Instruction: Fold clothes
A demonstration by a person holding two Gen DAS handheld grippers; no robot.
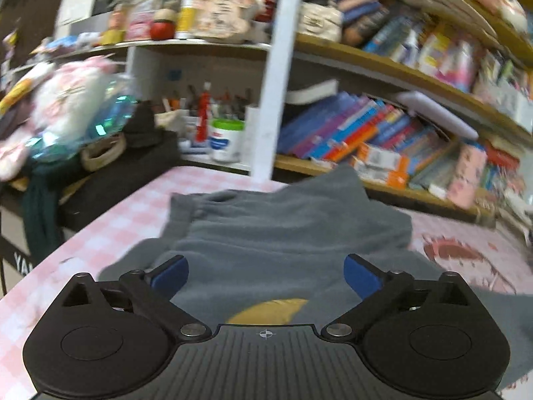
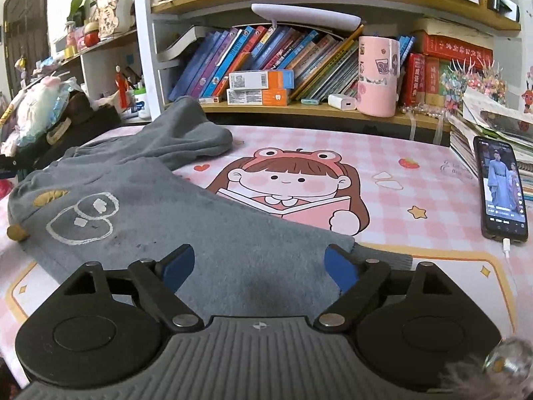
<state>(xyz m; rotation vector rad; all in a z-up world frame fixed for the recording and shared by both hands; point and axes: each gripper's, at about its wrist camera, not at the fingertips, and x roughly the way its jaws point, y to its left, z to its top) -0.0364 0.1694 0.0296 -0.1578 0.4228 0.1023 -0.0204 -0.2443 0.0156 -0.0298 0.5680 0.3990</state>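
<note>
Right wrist view: my right gripper released, over near hem of grey garment lying on pink desk mat. Left gripper also released, empty. I'd pinch 2 hem corners evenly, lift low, fold away, avoid phone.

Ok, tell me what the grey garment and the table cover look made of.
Grey garment: soft fleece or brushed knit, matte and slightly fuzzy, with a ribbed cuff at its near end. Table cover: probably vinyl or similar mat, smooth, flat, printed pink checks and a cartoon girl.
</note>
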